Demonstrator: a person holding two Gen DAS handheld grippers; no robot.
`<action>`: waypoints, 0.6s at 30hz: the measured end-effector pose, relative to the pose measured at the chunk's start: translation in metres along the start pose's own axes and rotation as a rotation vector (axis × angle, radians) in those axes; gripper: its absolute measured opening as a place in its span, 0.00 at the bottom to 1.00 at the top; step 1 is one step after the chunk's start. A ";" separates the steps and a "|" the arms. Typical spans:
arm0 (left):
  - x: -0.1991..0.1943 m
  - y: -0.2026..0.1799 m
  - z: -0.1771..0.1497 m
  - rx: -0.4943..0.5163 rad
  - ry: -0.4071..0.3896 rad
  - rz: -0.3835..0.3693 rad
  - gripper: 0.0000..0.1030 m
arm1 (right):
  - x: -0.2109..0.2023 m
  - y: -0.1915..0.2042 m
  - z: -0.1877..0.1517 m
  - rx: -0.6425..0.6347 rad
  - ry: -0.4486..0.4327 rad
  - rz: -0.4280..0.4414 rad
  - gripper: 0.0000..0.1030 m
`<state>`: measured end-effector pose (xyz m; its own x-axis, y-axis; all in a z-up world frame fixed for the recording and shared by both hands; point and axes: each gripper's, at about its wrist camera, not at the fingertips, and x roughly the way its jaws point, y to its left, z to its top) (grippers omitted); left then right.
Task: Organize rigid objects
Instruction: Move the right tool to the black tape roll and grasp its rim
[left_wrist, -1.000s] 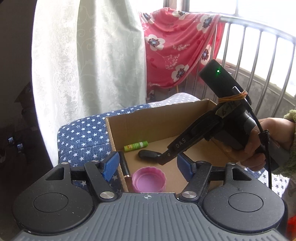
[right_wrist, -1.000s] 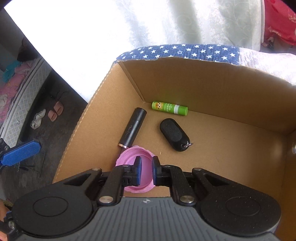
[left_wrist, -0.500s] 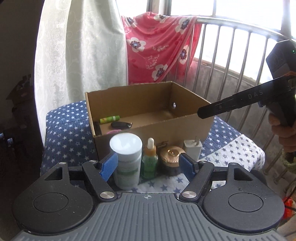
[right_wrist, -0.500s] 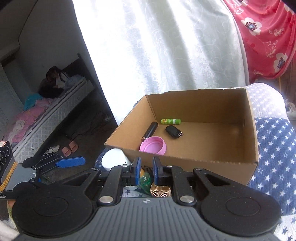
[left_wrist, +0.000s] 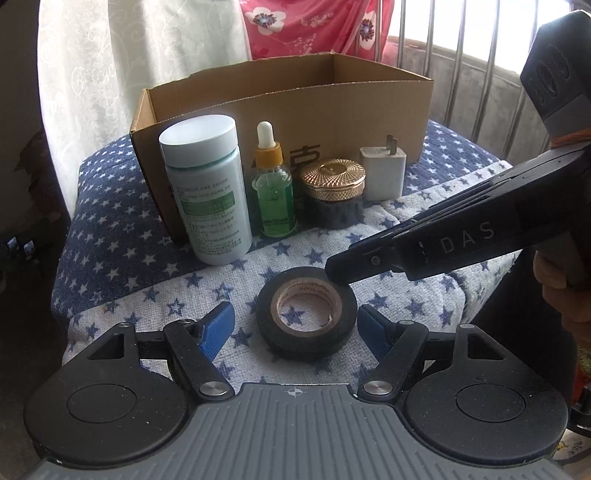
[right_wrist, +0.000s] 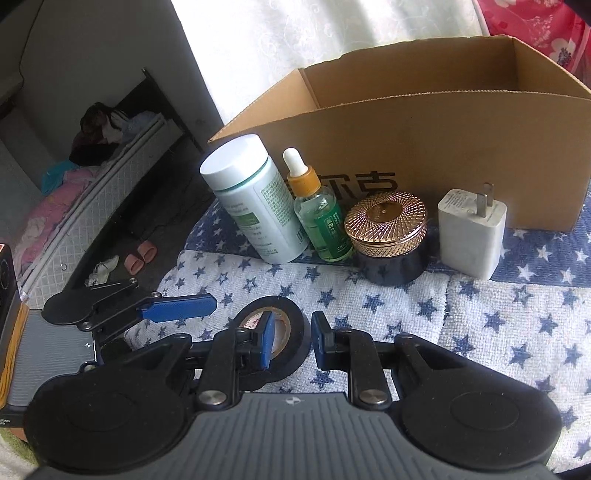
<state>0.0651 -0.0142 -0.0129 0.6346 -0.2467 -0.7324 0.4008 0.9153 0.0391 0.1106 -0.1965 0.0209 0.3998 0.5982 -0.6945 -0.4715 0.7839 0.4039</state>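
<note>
A black tape roll (left_wrist: 306, 314) lies flat on the star-patterned cloth in front of a cardboard box (left_wrist: 332, 103). My left gripper (left_wrist: 295, 326) is open, its blue pads on either side of the roll without touching it. My right gripper (right_wrist: 290, 341) is partly open, one pad inside the roll's hole and the other outside its wall (right_wrist: 295, 332). In the left wrist view its fingers (left_wrist: 354, 264) reach the roll's far right rim. A white pill bottle (left_wrist: 205, 188), green dropper bottle (left_wrist: 273, 188), gold-lidded jar (left_wrist: 332, 194) and white charger (left_wrist: 382, 171) stand against the box.
The cloth-covered surface (right_wrist: 498, 332) drops off at the left to a floor with slippers (right_wrist: 140, 254). White curtain (left_wrist: 129, 55), red floral cloth (left_wrist: 314, 22) and a metal railing (left_wrist: 461, 66) stand behind the box. The box inside is hidden from here.
Both grippers have drawn back from the box and come down low to the tape roll. The right gripper, shut earlier, has opened partway around the roll's wall.
</note>
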 end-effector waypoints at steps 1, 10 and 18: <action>0.001 0.000 -0.001 0.001 0.003 -0.001 0.71 | 0.002 0.002 -0.001 -0.012 0.006 -0.005 0.23; 0.006 0.002 -0.004 -0.012 0.010 -0.019 0.71 | 0.017 0.008 -0.002 -0.061 0.044 -0.049 0.23; 0.013 0.002 -0.005 -0.014 0.017 -0.027 0.71 | 0.024 0.007 -0.001 -0.069 0.055 -0.062 0.23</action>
<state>0.0708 -0.0145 -0.0261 0.6122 -0.2662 -0.7446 0.4082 0.9129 0.0093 0.1160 -0.1766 0.0070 0.3873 0.5374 -0.7491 -0.5006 0.8049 0.3187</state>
